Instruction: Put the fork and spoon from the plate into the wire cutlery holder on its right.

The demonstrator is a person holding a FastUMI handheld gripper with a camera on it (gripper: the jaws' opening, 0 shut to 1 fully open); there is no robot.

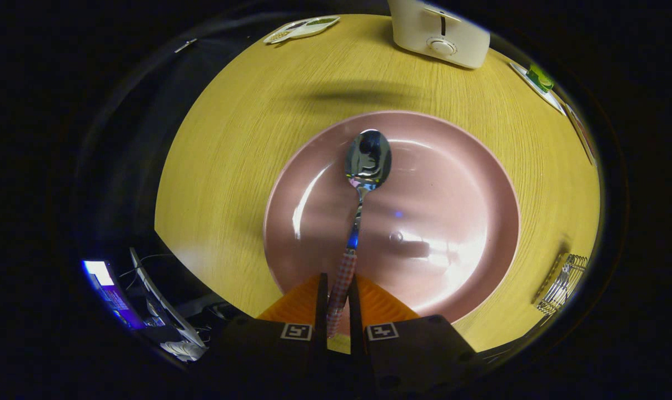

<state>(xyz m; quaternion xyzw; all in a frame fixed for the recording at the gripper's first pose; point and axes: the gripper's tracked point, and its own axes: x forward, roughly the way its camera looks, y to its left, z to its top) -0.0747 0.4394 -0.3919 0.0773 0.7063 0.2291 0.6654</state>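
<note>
A metal spoon (366, 164) with a checked handle points away from me over the pink plate (469, 189). My gripper (336, 303) is shut on the spoon's handle, both fingers pressing its sides, the bowl well beyond the fingertips. The plate rests on a round wooden table. The wire cutlery holder (562, 283) stands to the right of the plate, near the table's edge. I cannot tell whether the spoon's bowl touches the plate or hangs just above it.
A white toaster (441, 30) stands at the far side of the table. A flat white item (301, 28) lies at the far left, and a white item with a green part (541, 82) at the far right. Left of the table are cables and a lit screen (105, 286).
</note>
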